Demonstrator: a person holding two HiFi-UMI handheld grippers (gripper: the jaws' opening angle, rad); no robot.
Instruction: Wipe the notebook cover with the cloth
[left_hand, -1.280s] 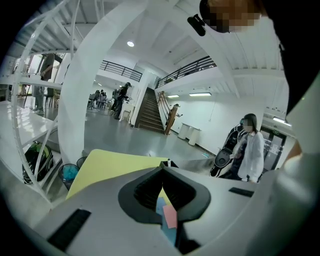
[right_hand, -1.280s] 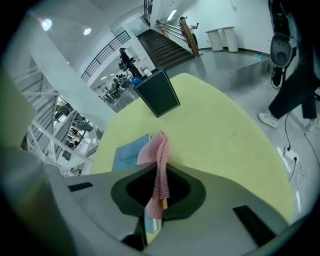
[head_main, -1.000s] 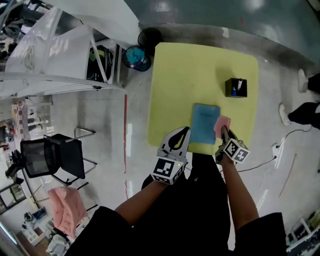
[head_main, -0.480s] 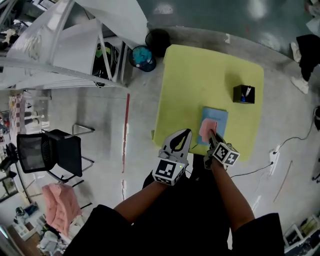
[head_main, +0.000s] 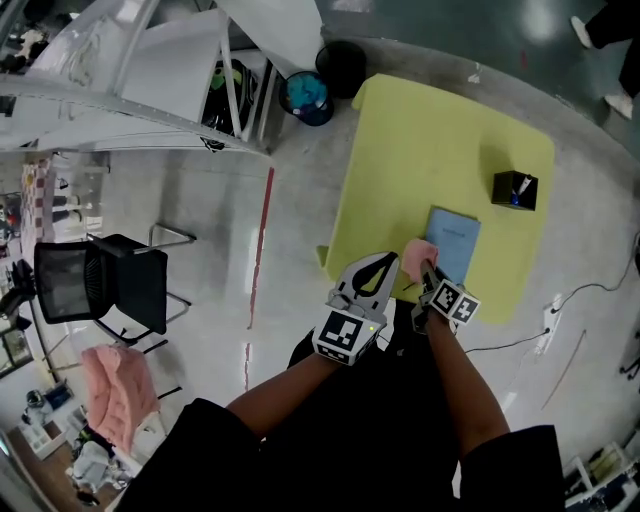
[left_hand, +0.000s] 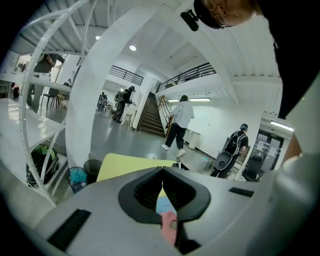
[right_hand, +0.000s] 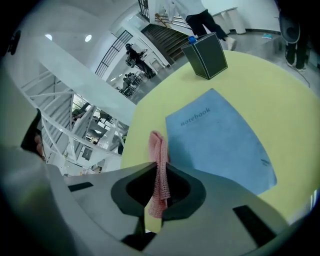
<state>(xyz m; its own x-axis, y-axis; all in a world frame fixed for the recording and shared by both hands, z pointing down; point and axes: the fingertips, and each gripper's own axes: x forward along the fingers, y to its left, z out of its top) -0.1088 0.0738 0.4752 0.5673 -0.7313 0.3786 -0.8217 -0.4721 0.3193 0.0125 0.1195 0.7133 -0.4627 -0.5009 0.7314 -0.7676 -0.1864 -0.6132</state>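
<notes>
The blue notebook (head_main: 453, 241) (right_hand: 220, 142) lies flat on the yellow table (head_main: 420, 150), towards its near edge. My right gripper (head_main: 428, 273) (right_hand: 161, 164) is shut on the pink cloth (head_main: 414, 258) (right_hand: 160, 170). The cloth hangs just left of the notebook's near left corner, off the cover. My left gripper (head_main: 383, 262) (left_hand: 162, 184) hovers at the table's near edge, left of the cloth, shut with nothing in it. Through its jaws I glimpse a bit of the notebook (left_hand: 163, 204) and the cloth (left_hand: 168, 224).
A black pen holder (head_main: 514, 189) (right_hand: 206, 55) stands beyond the notebook. A blue bin (head_main: 303, 97) and a black bin (head_main: 343, 65) sit on the floor off the table's far left corner. A white frame (head_main: 150, 90) and a black chair (head_main: 95, 290) are at the left. People walk in the hall.
My right gripper has swept the cloth leftward across the notebook, from its right edge over the cover to off its near left corner. The left gripper stayed shut near the table edge.
</notes>
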